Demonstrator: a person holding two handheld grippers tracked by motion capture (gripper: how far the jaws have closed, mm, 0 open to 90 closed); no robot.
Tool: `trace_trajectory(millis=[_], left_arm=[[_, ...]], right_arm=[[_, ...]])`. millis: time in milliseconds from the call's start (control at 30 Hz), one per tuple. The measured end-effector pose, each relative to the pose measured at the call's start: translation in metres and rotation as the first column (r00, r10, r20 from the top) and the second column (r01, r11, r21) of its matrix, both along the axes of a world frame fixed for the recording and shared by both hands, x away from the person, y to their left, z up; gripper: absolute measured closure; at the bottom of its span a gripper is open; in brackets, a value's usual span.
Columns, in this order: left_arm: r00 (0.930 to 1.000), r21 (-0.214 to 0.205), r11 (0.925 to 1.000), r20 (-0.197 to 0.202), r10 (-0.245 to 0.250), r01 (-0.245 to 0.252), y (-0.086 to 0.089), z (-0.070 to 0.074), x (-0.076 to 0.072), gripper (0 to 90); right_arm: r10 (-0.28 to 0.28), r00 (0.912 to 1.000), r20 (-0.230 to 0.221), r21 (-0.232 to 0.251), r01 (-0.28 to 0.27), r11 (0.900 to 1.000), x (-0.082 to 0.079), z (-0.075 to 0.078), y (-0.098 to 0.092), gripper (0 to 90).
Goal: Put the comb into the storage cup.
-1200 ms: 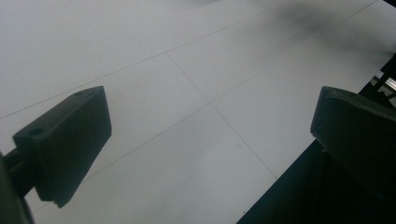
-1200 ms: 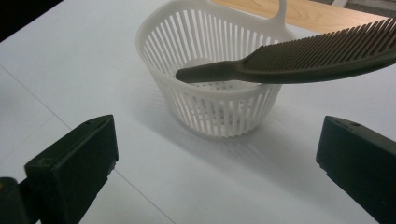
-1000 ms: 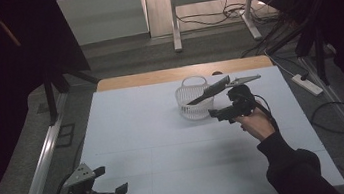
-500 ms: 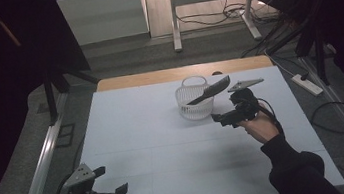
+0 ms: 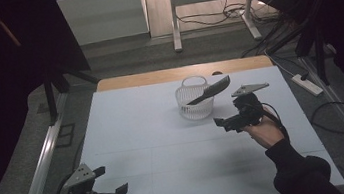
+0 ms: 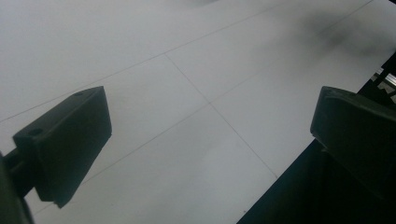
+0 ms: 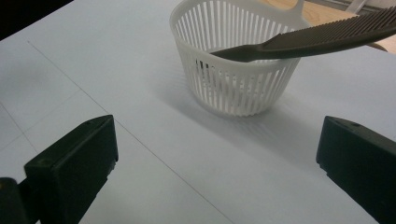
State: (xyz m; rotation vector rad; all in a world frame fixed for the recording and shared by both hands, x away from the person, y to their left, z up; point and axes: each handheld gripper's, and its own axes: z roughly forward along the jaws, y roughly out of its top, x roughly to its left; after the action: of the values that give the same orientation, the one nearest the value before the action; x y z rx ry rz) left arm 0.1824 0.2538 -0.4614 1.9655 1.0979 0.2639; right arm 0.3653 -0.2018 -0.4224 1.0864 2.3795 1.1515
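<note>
Right gripper [image 5: 225,123] spread and empty at frame centre-right, just below white basket [image 5: 195,103] holding black comb [image 5: 208,90]; left gripper [image 5: 111,181] spread, lower left

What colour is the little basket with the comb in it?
White, with thin upright slats: the basket shows best in the right gripper view; the comb is black.

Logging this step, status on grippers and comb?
Right gripper open, clear of basket. Comb propped in basket, sticking out. Left gripper open, near table edge. Nothing blocking.
</note>
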Motion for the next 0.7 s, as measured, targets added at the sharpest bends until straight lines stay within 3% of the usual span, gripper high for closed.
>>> trace_trajectory(millis=[267, 700], left_arm=[[1.0000, 0.002, 1.0000, -0.001, 0.005, -0.005, 0.000, 0.000, 0.000, 0.0], [1.0000, -0.001, 1.0000, -0.004, 0.007, -0.007, 0.001, 0.000, 0.000, 0.0]], right_arm=[[0.011, 0.9999, -0.007, -0.027, -0.011, 0.9996, -0.010, -0.004, -0.003, 0.0], [0.016, 0.9999, 0.004, -0.009, -0.015, 0.9998, -0.022, -0.004, -0.011, 0.0]])
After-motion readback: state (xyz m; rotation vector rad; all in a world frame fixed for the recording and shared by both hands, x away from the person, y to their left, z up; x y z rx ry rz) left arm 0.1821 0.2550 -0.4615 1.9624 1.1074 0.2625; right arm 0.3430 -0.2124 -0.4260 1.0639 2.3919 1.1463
